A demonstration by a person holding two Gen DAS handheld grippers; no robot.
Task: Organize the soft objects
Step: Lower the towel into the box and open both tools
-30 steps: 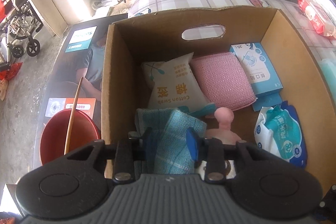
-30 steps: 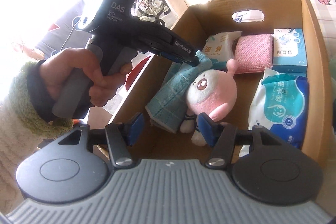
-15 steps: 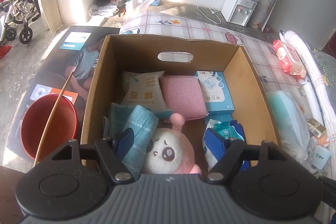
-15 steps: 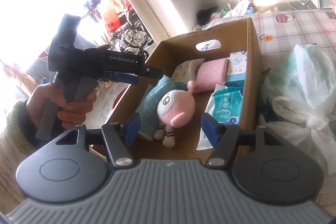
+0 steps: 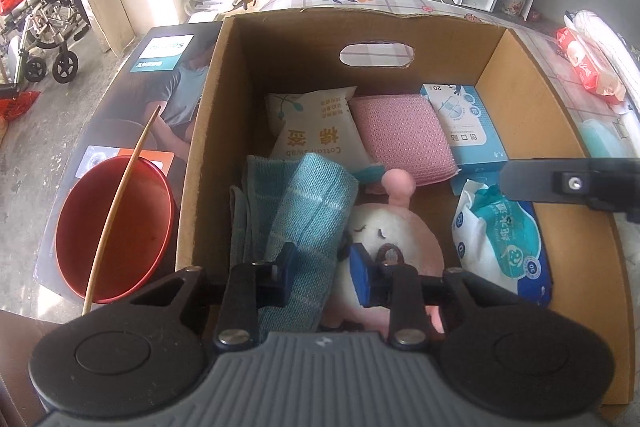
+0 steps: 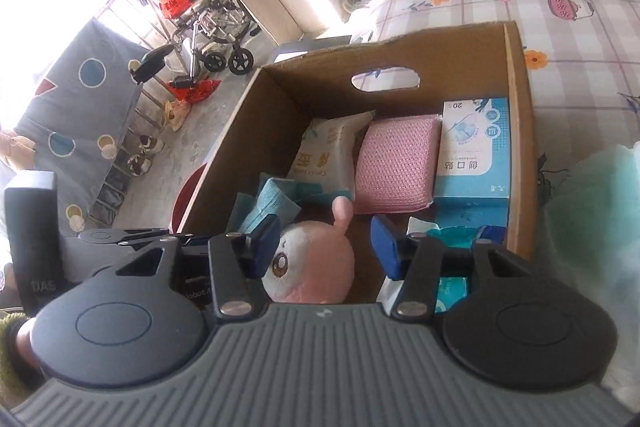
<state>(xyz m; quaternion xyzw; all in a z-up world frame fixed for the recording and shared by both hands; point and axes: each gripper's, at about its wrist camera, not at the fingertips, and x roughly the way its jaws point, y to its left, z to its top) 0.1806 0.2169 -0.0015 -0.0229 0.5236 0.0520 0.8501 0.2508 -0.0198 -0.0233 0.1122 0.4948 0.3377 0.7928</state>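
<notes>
At the cardboard box's near-left corner, the left gripper is closing narrow on the rolled teal towel, pads about pressing it, while the right gripper, also closing, straddles the pink plush doll without touching. The towel's loose folds could slip free or drag the doll leaning against it. Farther back lie a cotton swab pack and pink sponge.
</notes>
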